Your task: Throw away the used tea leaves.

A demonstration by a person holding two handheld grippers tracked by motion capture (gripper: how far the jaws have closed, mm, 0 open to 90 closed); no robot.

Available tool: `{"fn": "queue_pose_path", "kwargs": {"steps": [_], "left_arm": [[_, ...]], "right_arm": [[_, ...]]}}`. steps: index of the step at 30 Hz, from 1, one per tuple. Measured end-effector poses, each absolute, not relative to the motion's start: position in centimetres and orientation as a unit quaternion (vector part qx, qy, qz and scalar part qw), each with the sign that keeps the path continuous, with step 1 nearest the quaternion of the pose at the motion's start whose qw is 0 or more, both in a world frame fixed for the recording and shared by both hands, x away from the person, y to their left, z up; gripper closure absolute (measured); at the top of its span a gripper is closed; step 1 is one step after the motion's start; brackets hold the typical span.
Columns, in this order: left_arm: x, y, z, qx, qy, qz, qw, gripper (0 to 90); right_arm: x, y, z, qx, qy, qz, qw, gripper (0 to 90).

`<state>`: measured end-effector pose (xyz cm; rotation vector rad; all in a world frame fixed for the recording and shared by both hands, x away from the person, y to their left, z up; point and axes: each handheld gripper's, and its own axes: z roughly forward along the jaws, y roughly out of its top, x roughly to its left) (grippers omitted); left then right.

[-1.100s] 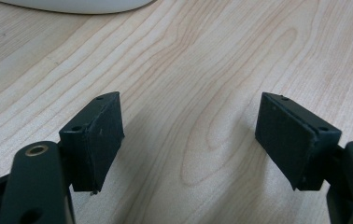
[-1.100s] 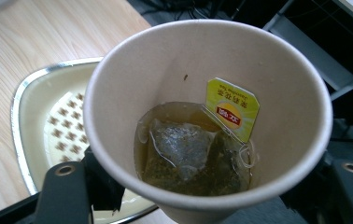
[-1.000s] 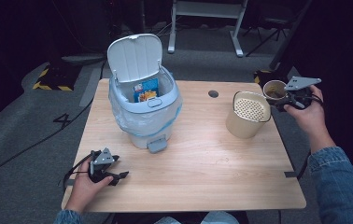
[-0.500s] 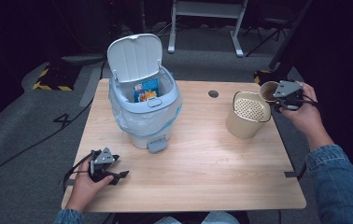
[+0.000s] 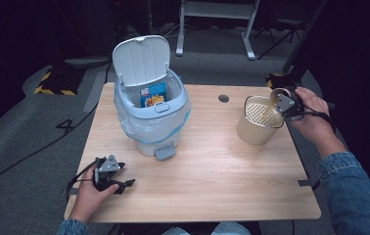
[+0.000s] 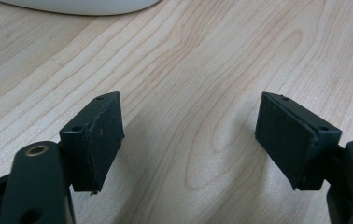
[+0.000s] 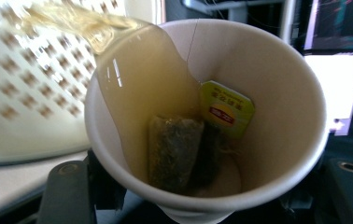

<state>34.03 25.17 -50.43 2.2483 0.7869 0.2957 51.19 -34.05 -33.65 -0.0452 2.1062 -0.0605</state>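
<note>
**Tea goes through the strainer, bag stays in the cup**

The right tongs (image 5: 285,102) pinch a white paper cup (image 7: 207,116) at the far right of the bench (image 5: 212,181), tipped over the beige strainer pot (image 5: 259,120). In the right gripper view pale tea (image 7: 137,88) runs over the cup's lip onto the perforated insert, while a tea bag (image 7: 174,151) and its green tag (image 7: 226,109) cling to the cup's inner wall.

To do this pour well, the tilt should probably grow slowly, with the lip held above the holes and not the rim, so nothing spills onto the wood. The grip wants to be firm yet gentle (paper cups buckle easily). The bag looks likely to slide out once the liquid thins; whether it should land in the strainer is a judgement call.

The right hand (image 5: 315,122) reaches in from the right, wrist rolled inward toward the pot. The left tongs (image 6: 188,140) lie on the near left of the bench, spread wide and empty, near the open pedal bin (image 5: 151,112).
</note>
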Motion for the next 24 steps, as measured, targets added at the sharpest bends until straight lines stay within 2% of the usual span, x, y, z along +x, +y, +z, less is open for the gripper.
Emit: {"fn": "queue_pose_path", "kwargs": {"steps": [8,24], "left_arm": [[34.0,25.2,-50.4,0.873,0.306,0.115,0.362,23.7],[34.0,25.2,-50.4,0.873,0.306,0.115,0.362,23.7]], "right_arm": [[50.5,-32.0,-35.0,-0.128,0.816,-0.156,0.541,33.2],[49.6,-30.1,-36.4,-0.283,0.702,-0.312,0.575,33.1]]}}
